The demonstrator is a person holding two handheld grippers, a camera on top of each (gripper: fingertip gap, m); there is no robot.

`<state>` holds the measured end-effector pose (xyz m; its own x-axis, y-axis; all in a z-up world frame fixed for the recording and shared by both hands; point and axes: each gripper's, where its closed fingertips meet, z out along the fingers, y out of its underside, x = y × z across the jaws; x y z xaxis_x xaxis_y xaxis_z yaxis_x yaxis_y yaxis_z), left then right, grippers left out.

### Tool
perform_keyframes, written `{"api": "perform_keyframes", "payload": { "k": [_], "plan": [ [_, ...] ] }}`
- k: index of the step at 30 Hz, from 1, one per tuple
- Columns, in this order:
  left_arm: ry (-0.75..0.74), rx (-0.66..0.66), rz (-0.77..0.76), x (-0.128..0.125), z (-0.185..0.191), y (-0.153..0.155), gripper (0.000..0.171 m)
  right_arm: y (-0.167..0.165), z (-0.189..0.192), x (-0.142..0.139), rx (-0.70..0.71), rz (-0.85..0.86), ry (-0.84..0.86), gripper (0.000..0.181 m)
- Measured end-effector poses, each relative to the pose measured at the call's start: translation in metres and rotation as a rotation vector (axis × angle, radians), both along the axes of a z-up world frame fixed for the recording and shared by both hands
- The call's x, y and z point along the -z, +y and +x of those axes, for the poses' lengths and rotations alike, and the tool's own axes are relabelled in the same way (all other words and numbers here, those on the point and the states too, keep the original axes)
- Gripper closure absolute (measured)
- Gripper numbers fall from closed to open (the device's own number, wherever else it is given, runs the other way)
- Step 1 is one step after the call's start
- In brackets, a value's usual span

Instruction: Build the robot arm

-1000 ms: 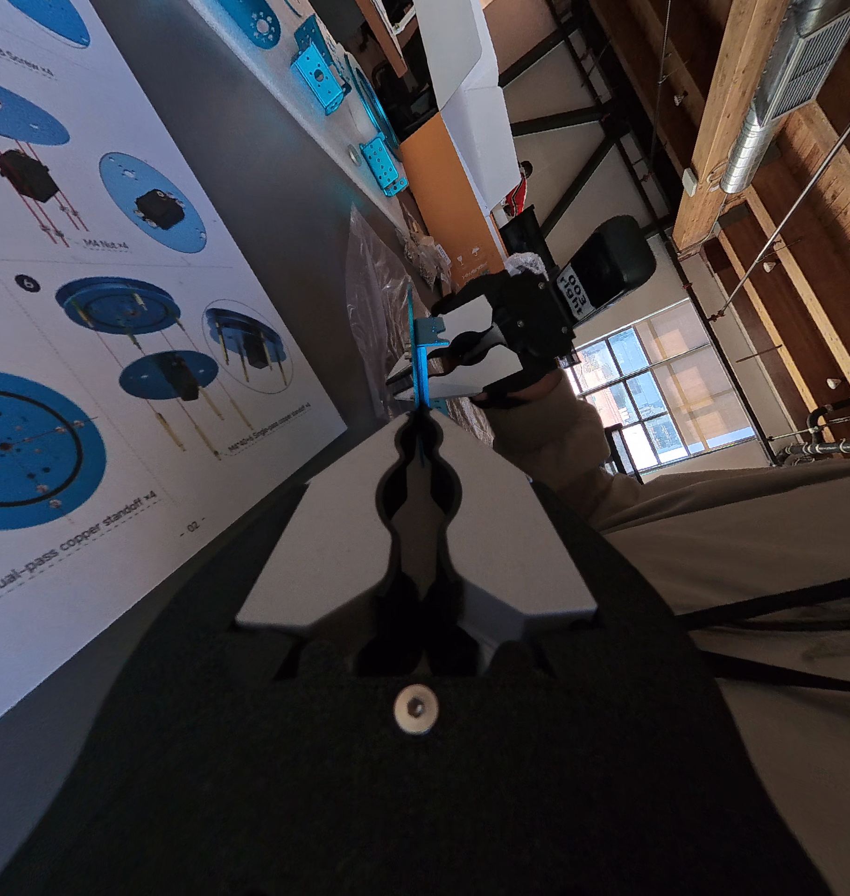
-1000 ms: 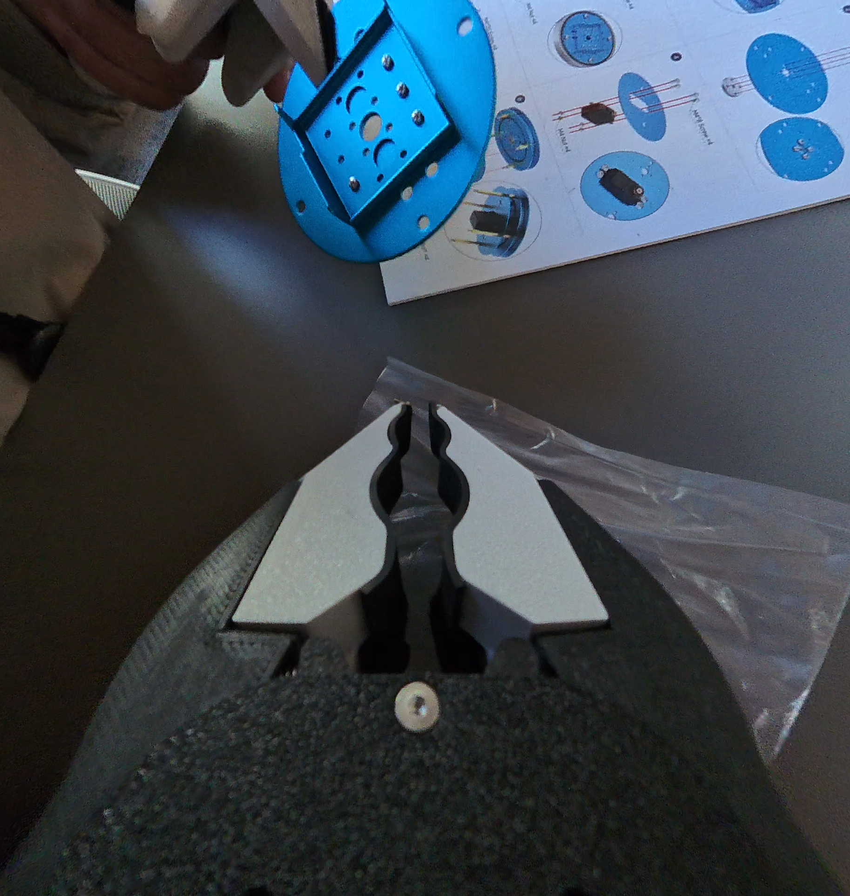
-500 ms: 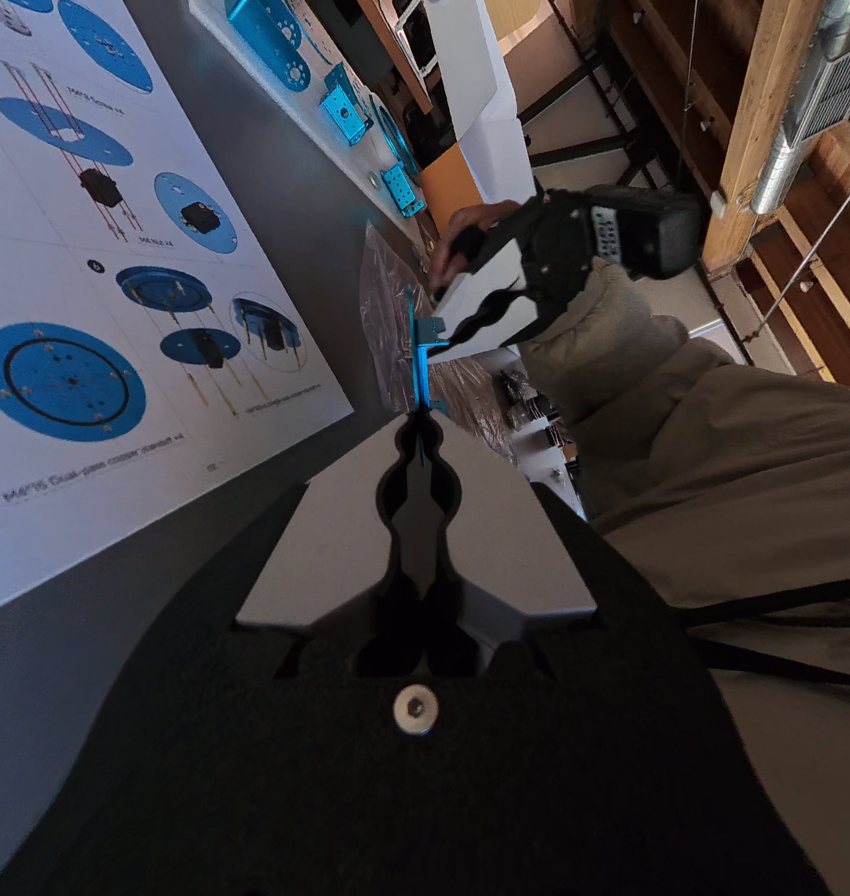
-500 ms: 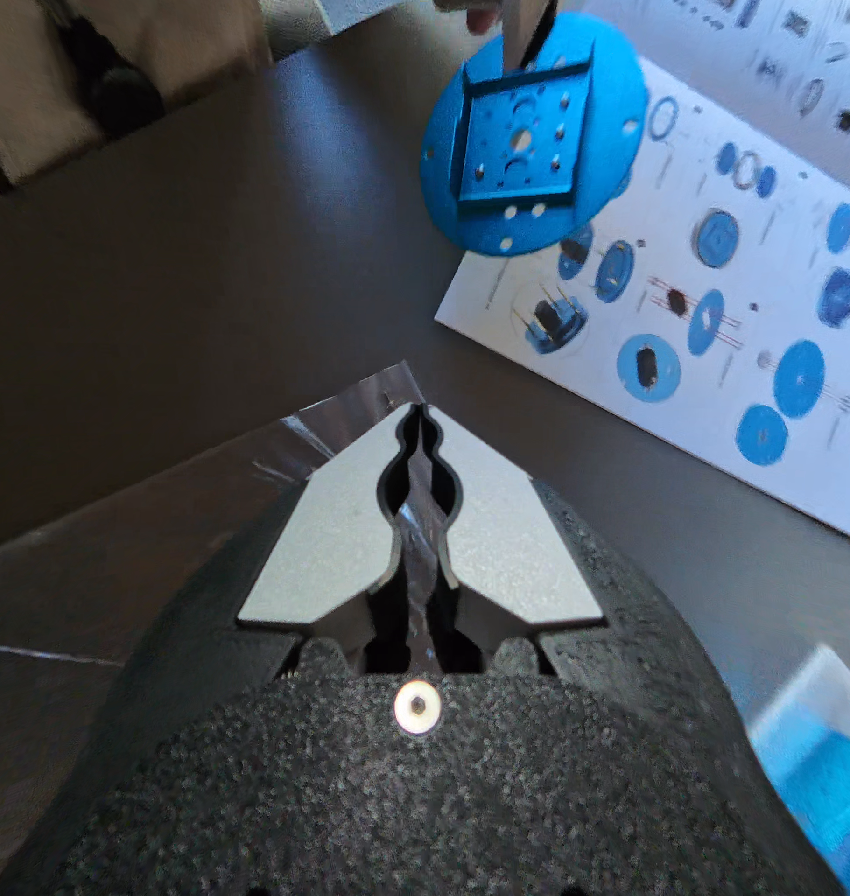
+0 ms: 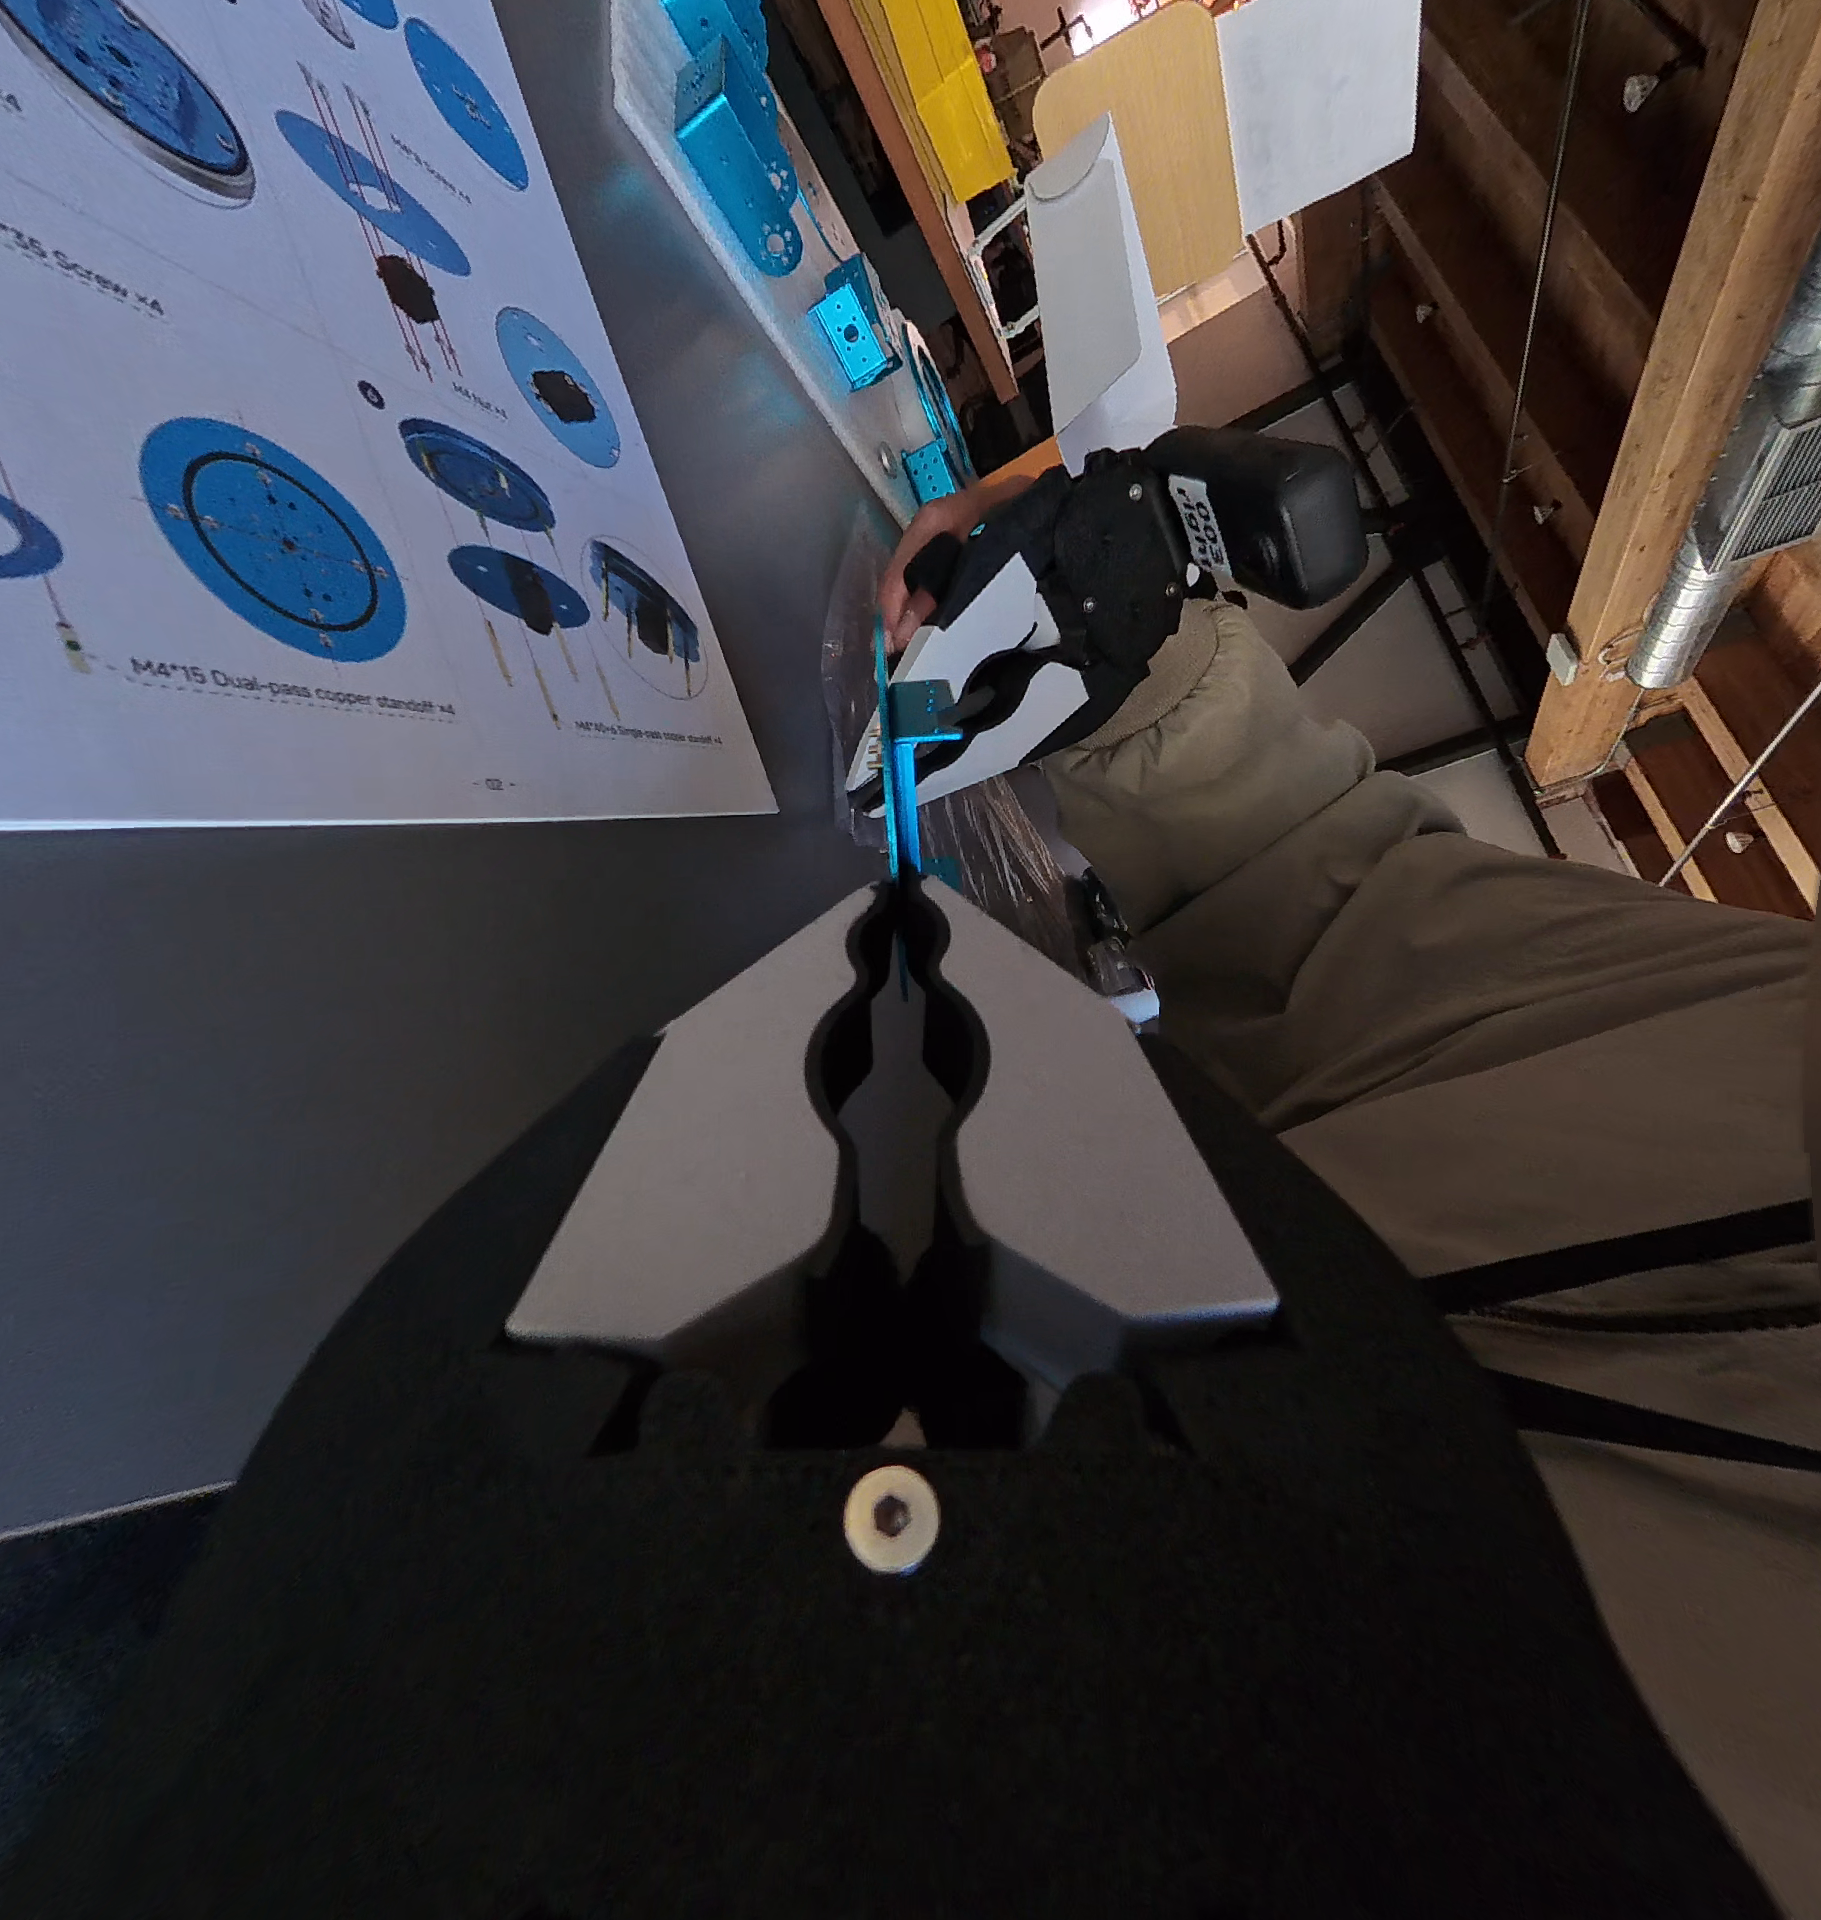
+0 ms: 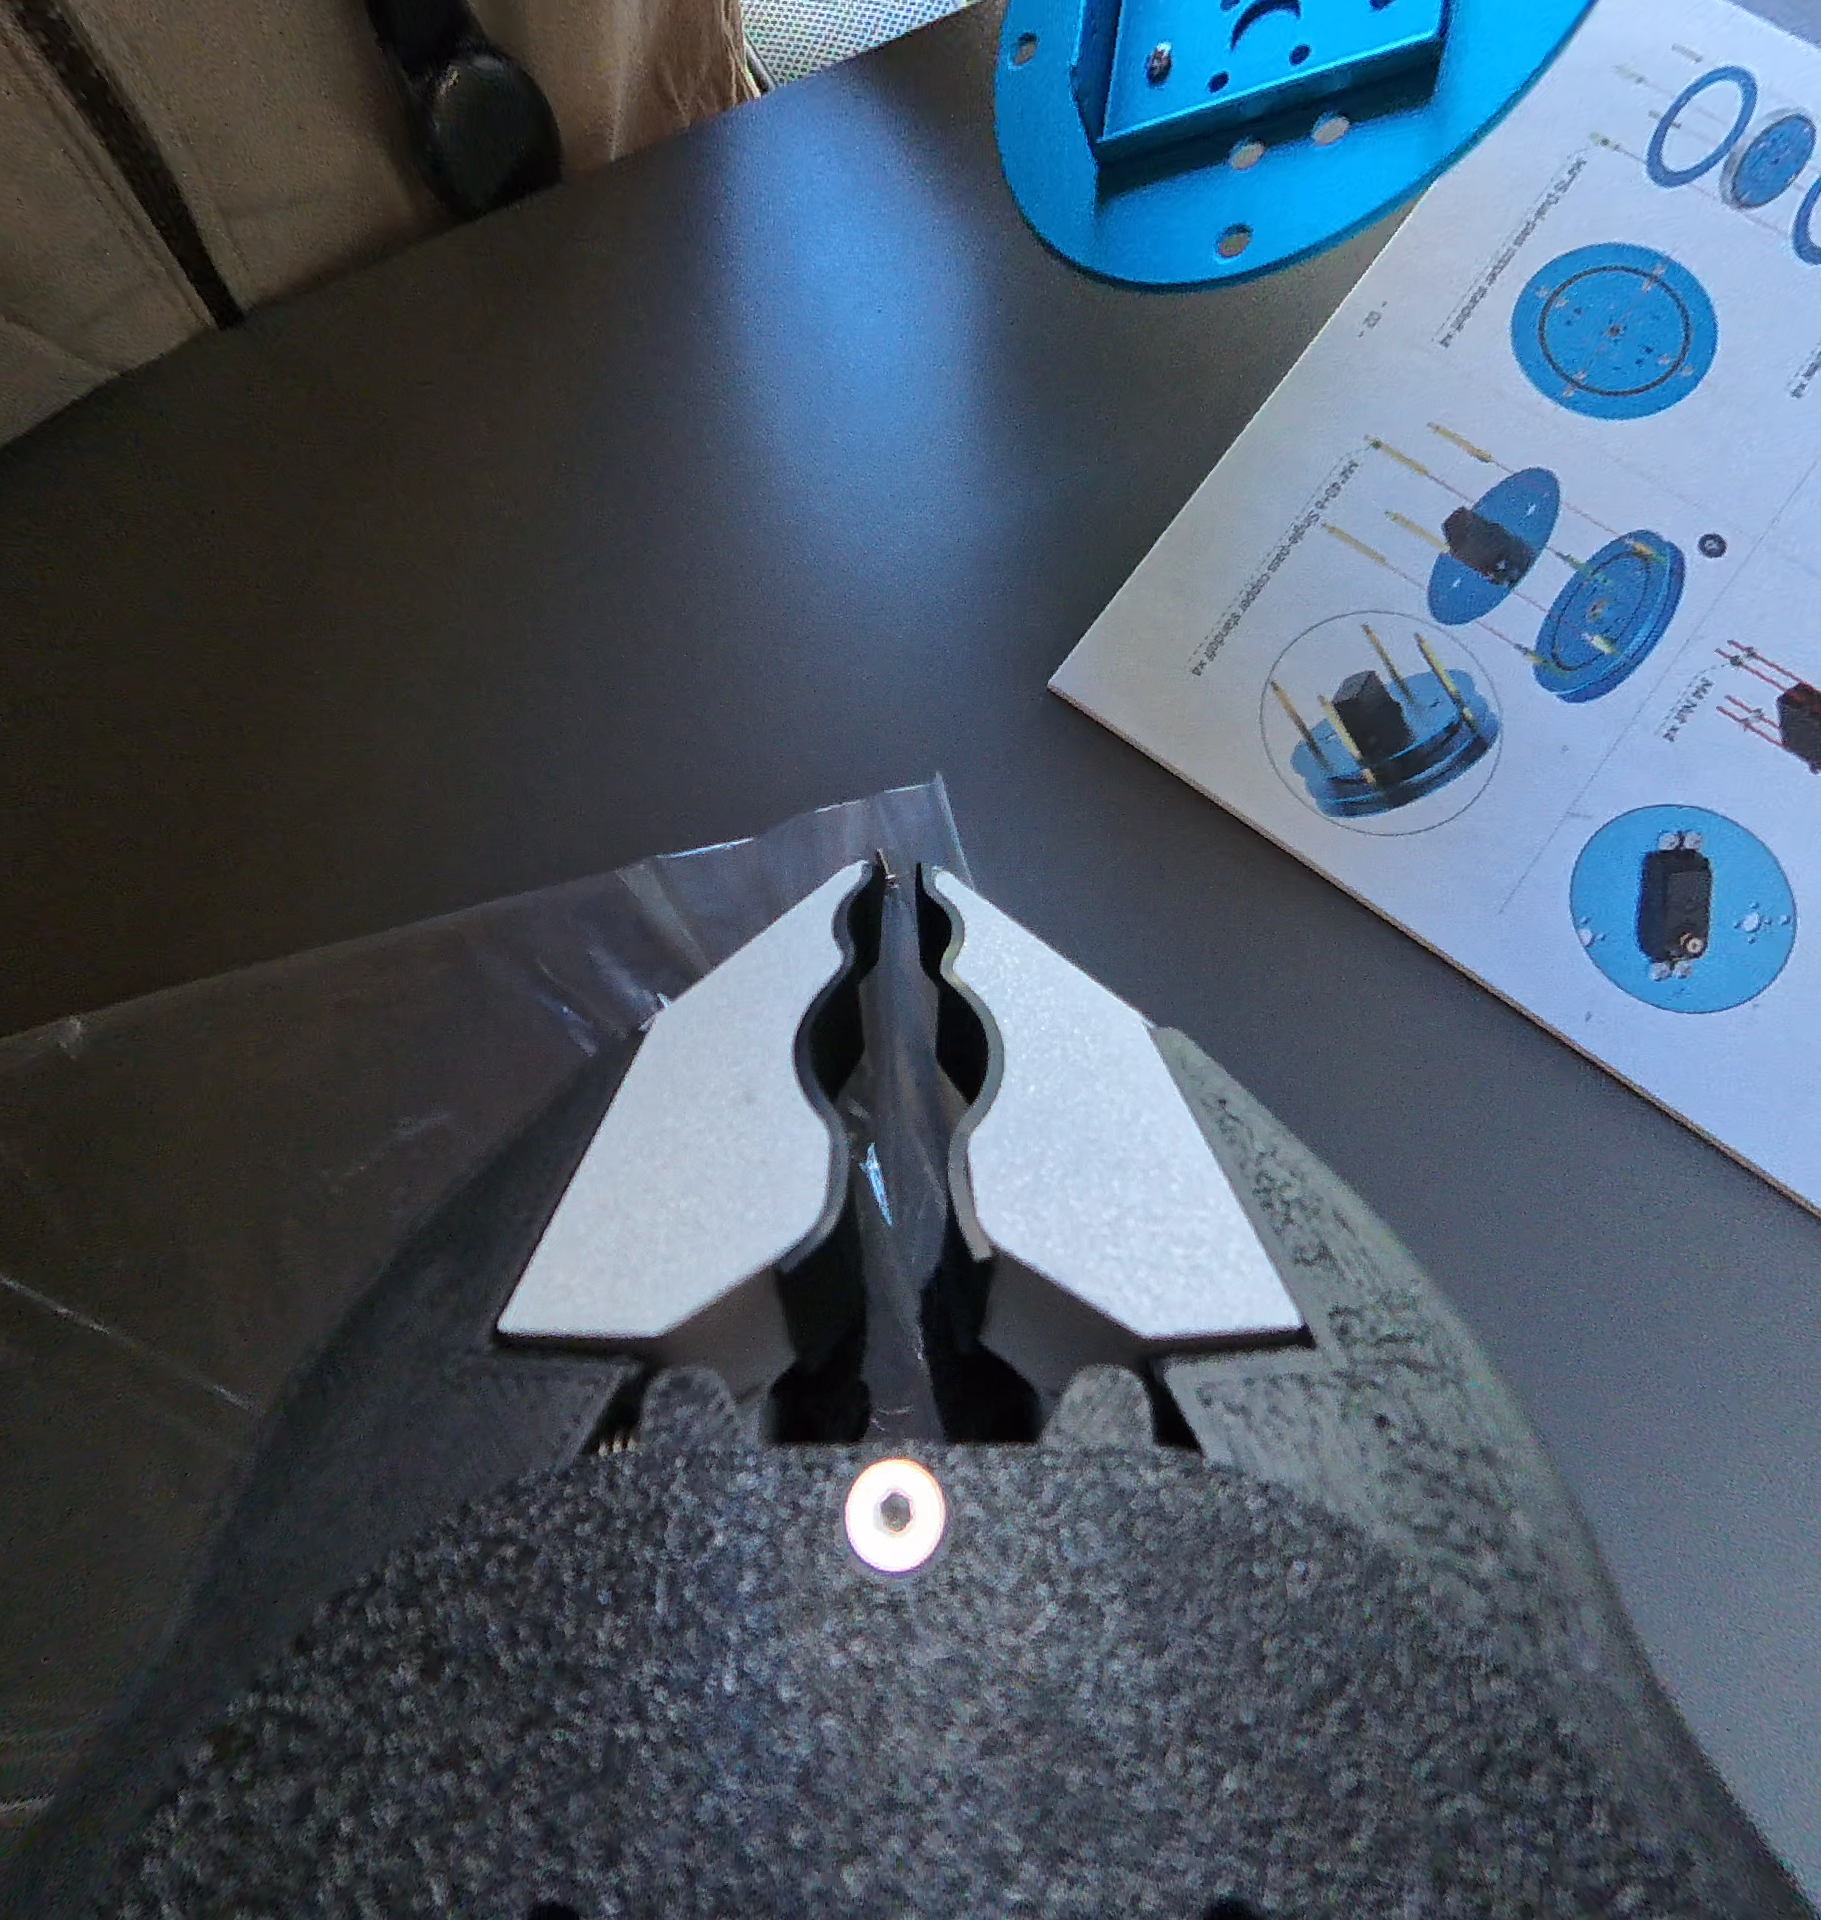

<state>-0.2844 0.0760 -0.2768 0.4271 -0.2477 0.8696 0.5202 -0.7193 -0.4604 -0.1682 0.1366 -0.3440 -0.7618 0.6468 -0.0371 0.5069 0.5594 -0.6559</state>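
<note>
Dark grey table [image 6: 573, 499] w/ an illustrated instruction sheet [image 6: 1571, 665] toward its right edge and a clear plastic bag [image 6: 262, 1091] at the near edge. Left gripper [image 5: 901, 894] is clamped on the rim of a blue metal disc w/ square bracket [image 6: 1249, 125], held edge-on above the table. Looks stiff, light, prob slick, so the rim is the spot to grab imo. Right gripper [image 6: 895, 883] pinches a tiny dark screw [image 6: 885, 871], tips nearly together, over the bag.
</note>
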Motion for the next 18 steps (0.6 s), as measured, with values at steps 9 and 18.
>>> {"api": "perform_keyframes", "payload": {
  "k": [9, 18],
  "plan": [
    [0.019, 0.004, -0.006, 0.0025, -0.0003, 0.0001, 0.171, -0.0031, 0.0024, 0.0029, -0.022, 0.037, 0.006, 0.176],
    [0.018, -0.002, -0.006, 0.0025, -0.0002, 0.0001, 0.171, -0.0053, 0.0049, 0.0025, -0.05, 0.069, 0.015, 0.177]
  ]
}}
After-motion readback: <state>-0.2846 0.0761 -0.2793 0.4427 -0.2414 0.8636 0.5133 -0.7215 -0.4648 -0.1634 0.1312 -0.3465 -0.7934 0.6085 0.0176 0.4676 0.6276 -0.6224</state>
